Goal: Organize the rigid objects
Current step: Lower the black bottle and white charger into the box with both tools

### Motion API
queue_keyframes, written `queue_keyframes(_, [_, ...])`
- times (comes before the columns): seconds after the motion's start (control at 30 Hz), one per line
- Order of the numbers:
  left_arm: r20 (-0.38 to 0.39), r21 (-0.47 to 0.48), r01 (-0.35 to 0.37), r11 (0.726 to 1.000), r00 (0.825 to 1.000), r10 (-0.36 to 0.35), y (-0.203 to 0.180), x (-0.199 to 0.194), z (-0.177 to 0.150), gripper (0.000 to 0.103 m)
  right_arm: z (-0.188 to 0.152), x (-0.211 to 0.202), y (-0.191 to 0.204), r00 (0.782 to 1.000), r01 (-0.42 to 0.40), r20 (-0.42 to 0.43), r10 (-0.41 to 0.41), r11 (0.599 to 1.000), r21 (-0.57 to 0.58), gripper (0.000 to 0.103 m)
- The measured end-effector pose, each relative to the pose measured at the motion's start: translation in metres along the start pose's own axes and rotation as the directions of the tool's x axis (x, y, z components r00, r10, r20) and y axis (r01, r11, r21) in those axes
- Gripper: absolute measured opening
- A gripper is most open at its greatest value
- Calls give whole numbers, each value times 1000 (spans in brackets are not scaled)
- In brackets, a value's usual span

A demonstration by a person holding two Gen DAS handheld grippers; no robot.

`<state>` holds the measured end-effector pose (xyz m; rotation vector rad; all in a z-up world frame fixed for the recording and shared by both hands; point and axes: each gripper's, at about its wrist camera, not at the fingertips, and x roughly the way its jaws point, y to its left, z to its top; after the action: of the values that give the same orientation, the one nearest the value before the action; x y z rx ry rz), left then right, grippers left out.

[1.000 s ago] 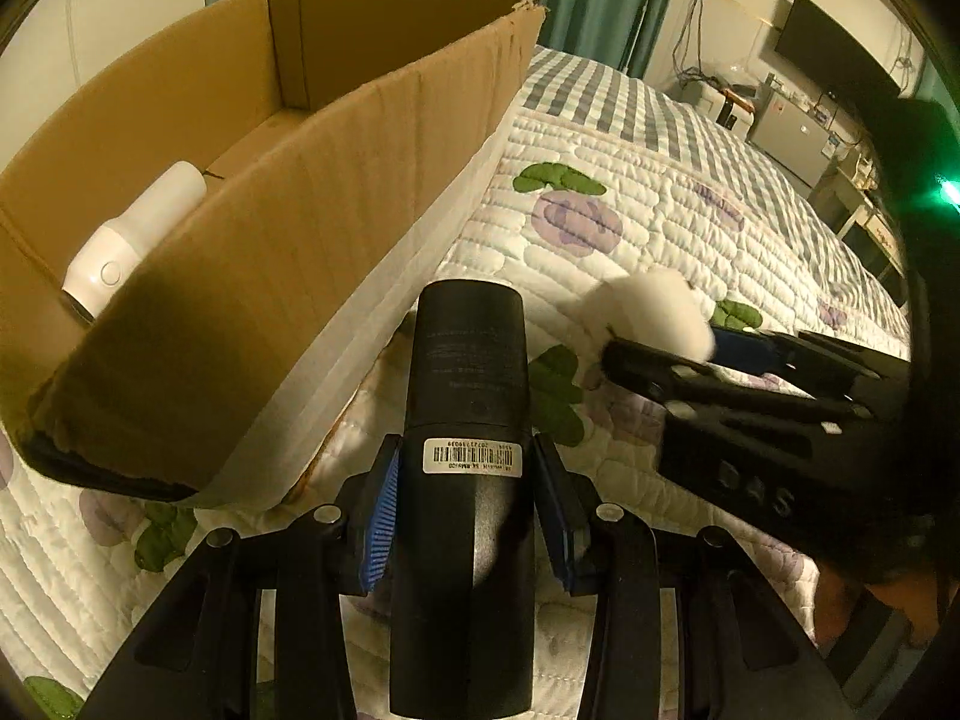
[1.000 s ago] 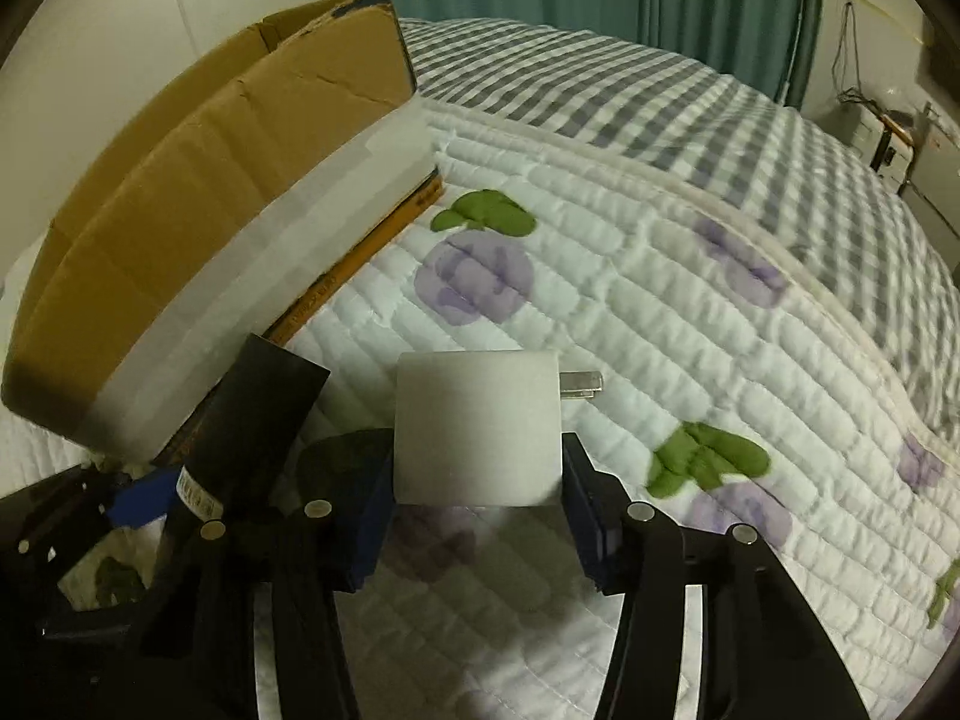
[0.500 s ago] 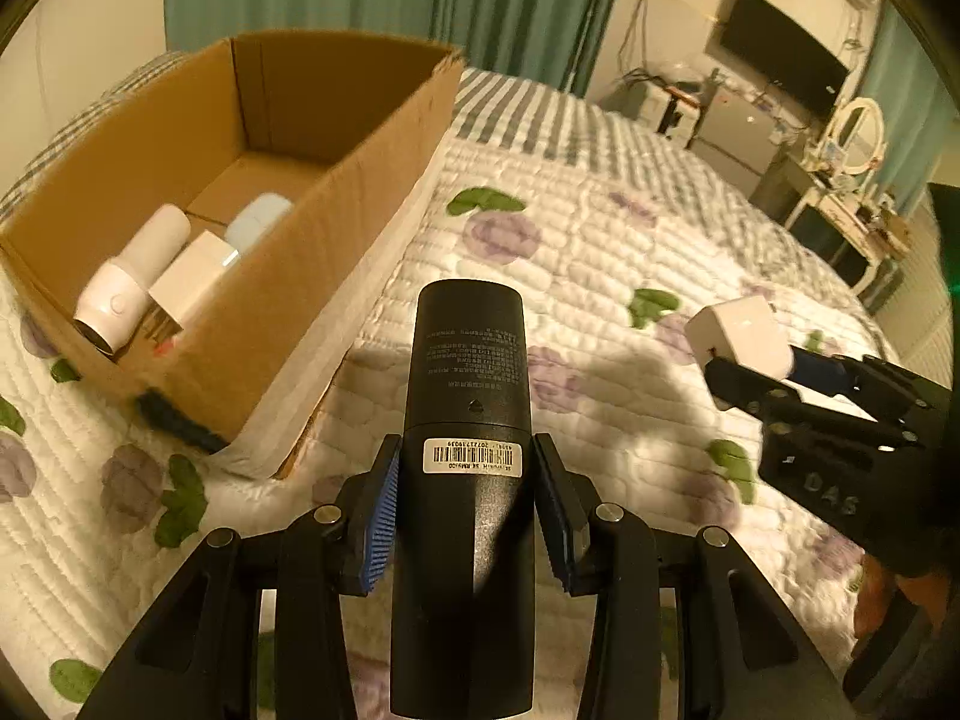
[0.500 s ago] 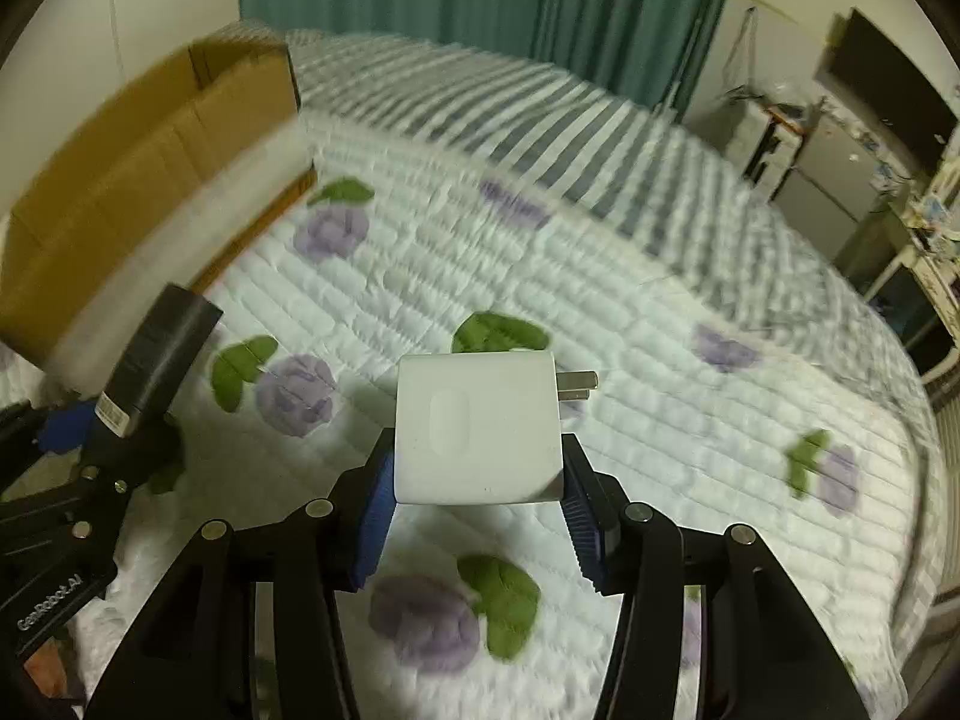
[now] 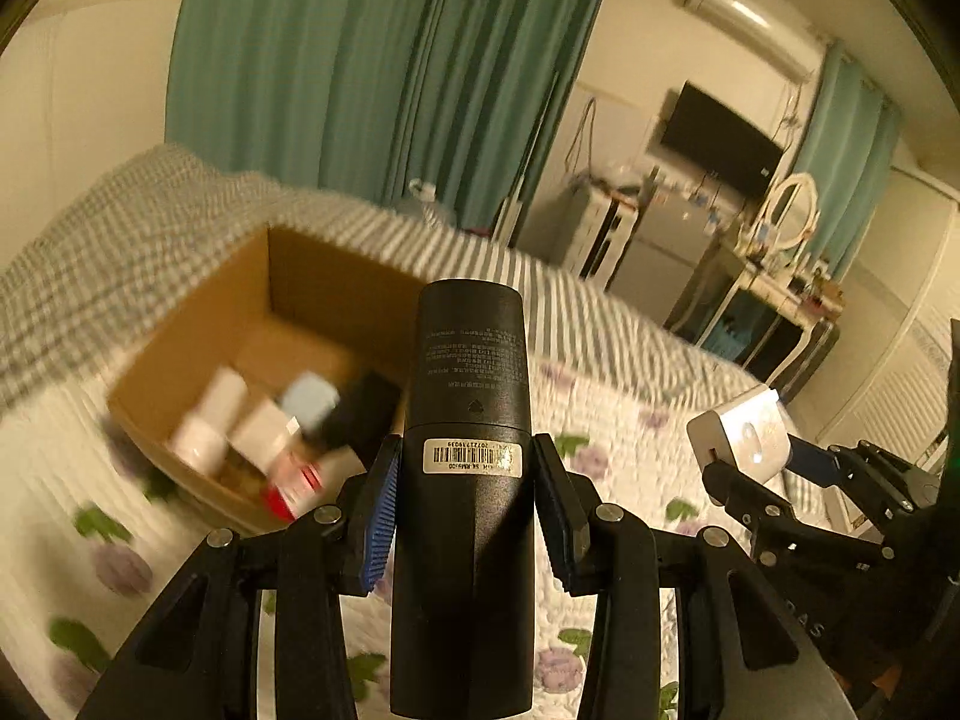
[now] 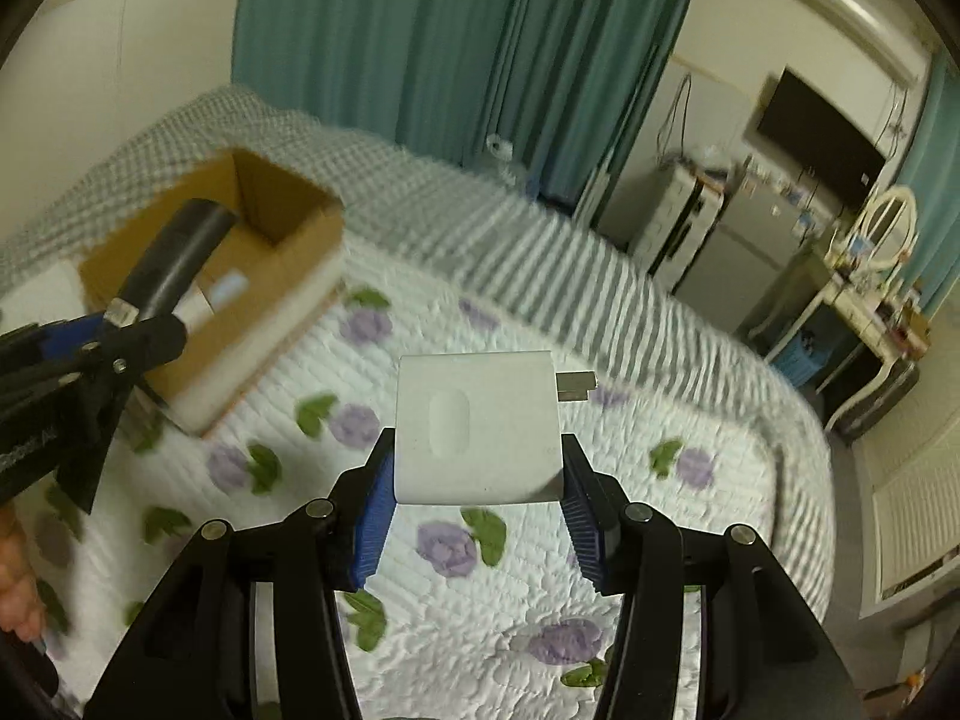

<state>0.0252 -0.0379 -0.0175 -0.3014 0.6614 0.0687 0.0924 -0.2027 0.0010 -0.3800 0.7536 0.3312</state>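
My left gripper is shut on a black cylindrical bottle with a barcode label, held high above the bed. My right gripper is shut on a white power adapter with its metal prongs pointing right. The open cardboard box lies on the quilt, below and left of the bottle. It holds a white bottle, a white box, a pale blue item and a red-and-white item. The box also shows in the right wrist view, left of the adapter. The adapter and right gripper appear at the right of the left wrist view.
The bed has a white floral quilt and a grey checked cover near the head. Teal curtains hang behind. A TV, cabinets and a dressing table with a mirror stand at the far right.
Both grippers have risen well above the bed with their objects, so the box looks smaller and farther below and more of the room shows. Both grips stay the same.
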Motion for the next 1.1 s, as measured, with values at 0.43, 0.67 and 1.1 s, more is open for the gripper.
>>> queue_keyframes(0.43, [15, 52, -32, 998, 999, 31, 79, -10, 64, 42, 88, -40, 93, 980, -96, 169, 108, 992, -81, 50])
queue_keyframes(0.67, [-51, 99, -83, 992, 995, 88, 113, 39, 76, 42, 117, 0, 131, 974, -154, 150, 167, 984, -93, 50])
queue_keyframes(1.1, [-135, 149, -82, 985, 986, 102, 132, 105, 63, 42, 124, 101, 141, 979, -197, 44, 198, 980, -37, 50])
